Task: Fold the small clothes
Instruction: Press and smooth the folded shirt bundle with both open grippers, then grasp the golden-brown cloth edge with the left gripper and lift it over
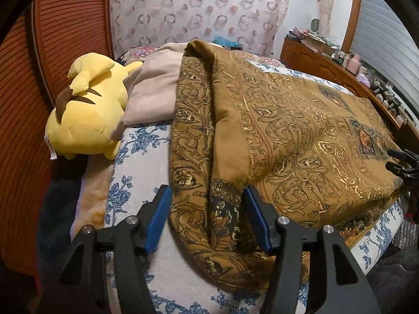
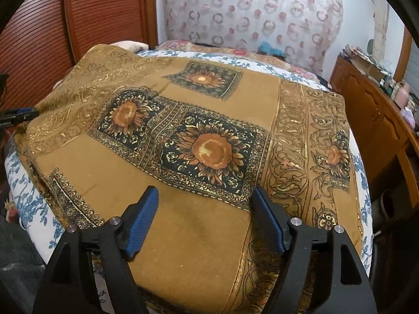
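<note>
A brown scarf (image 2: 209,120) with gold scrollwork and dark sunflower squares lies spread over the bed (image 1: 136,162), covering most of the blue-flowered white sheet. Its near edge hangs toward the front of the bed, and on the left side a long fold bunches up into a ridge running away toward the headboard end.

The left gripper (image 1: 207,209) hovers low over that bunched left edge, its blue pads (image 1: 159,219) spread apart with the rumpled cloth lying between them; the pads do not press on the fabric. The right gripper (image 2: 205,219) sits over the plain brown part near the scarf's front edge, its pads (image 2: 142,222) spread wide, the cloth flat beneath and between them, not pinched. From the left wrist view the right gripper's tip shows at the far right edge of the scarf; from the right wrist view the left gripper's tip shows at the far left edge.

Left of the scarf, a yellow plush toy (image 1: 89,112) lies on the bed against a ribbed wooden panel (image 1: 65,26), touching a beige pillow (image 1: 154,94) that the scarf partly overlaps. A curtain (image 2: 248,13) with ring patterns hangs behind the bed. A wooden dresser (image 2: 374,110) stands along the right side, cluttered on top.
</note>
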A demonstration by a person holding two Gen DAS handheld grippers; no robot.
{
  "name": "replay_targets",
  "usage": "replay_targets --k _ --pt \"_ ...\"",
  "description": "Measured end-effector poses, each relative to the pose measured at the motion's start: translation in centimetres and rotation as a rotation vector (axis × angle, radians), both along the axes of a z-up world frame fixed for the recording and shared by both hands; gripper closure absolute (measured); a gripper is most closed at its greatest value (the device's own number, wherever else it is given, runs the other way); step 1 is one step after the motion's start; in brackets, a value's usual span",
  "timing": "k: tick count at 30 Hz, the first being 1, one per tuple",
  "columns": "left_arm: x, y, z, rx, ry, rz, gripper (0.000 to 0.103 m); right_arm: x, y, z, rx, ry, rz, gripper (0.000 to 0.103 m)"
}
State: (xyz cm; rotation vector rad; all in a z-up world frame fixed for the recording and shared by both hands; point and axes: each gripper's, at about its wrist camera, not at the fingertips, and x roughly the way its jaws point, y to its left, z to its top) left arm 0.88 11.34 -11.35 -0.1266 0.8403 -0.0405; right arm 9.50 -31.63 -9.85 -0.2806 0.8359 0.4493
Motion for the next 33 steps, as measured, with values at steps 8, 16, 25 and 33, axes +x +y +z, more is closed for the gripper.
replay_targets --k 8,16,25,33 --pt "0.0 0.2 -0.1 0.015 0.000 0.010 0.042 -0.7 0.0 -0.1 0.004 -0.030 -0.047 0.022" --pt "0.0 0.3 -0.1 -0.015 -0.011 -0.010 0.046 -0.5 0.0 -0.2 0.011 -0.027 -0.051 0.021" --pt "-0.7 -0.6 1.4 -0.135 -0.094 -0.101 0.097 -0.5 0.0 -0.2 0.011 -0.027 -0.051 0.020" --pt "-0.3 -3.3 5.0 -0.136 -0.205 -0.177 0.097 -0.5 -0.1 -0.2 0.012 -0.027 -0.051 0.020"
